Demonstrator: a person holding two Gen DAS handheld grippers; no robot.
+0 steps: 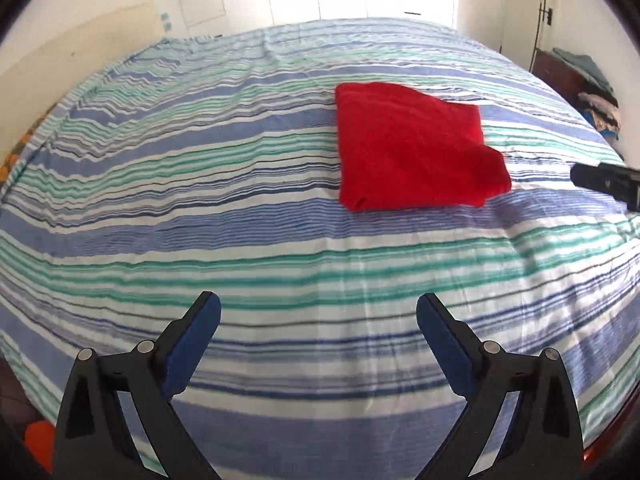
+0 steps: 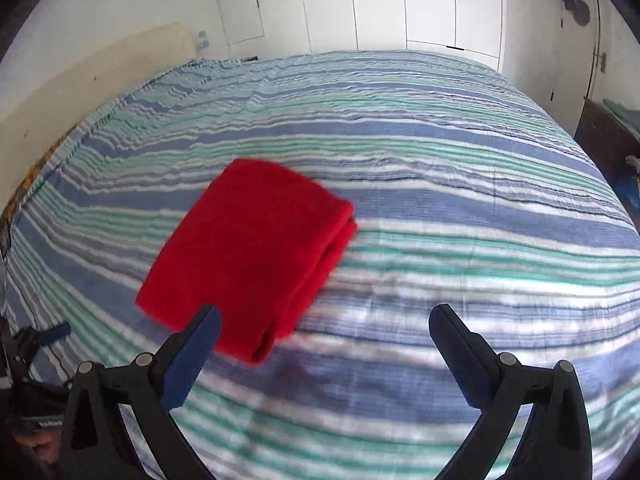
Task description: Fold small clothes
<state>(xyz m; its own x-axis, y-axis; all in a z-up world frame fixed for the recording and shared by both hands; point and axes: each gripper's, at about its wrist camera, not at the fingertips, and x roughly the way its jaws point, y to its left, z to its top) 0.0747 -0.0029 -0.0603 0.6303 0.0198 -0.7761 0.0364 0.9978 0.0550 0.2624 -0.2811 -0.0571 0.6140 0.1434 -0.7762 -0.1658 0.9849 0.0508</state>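
lying folded on the striped bedspread [image 1: 280, 248], the red garment [image 1: 412, 148] sits near the bed's middle. left gripper [image 1: 318, 320] and right gripper [image 2: 325, 330] both hang spread wide, holding nothing. catching only the top layer, judging by the loose stacked edges, could undo the fold.

A folded cloth [image 1: 416, 148] lies on the bed [image 1: 240, 208], wardrobe [image 2: 400, 4] behind.
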